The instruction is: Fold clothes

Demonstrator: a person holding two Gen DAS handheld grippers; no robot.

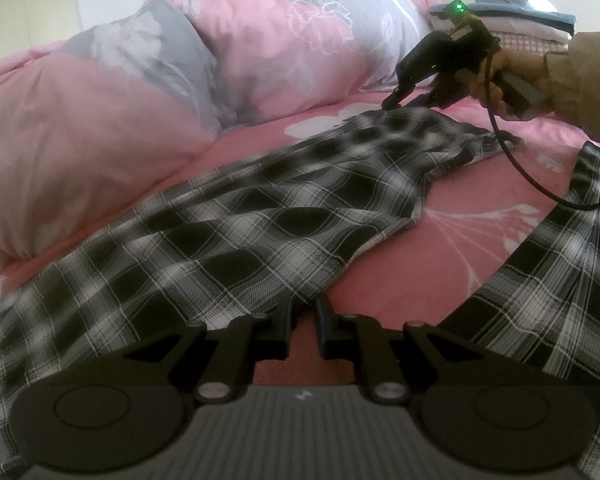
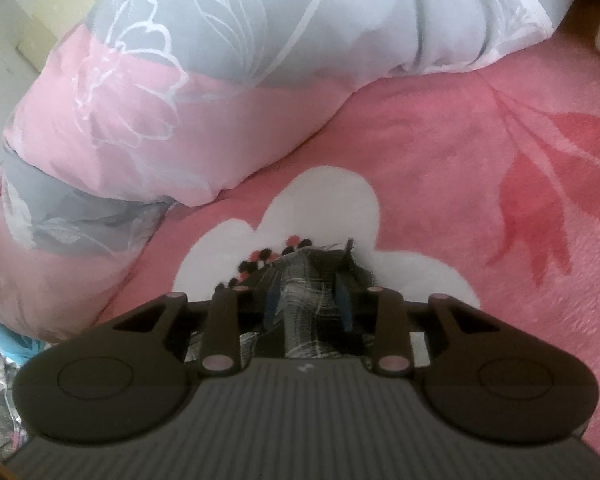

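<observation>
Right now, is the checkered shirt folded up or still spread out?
Spread out. The plaid shirt lies long across the pink blanket, sleeve stretched, no neat folds yet.

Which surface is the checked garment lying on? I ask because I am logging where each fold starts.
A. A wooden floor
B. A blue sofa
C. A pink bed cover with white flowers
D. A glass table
C: in the left wrist view the black-and-white checked garment lies spread across the pink bed cover, whose white flower pattern shows beside the cloth.
</observation>
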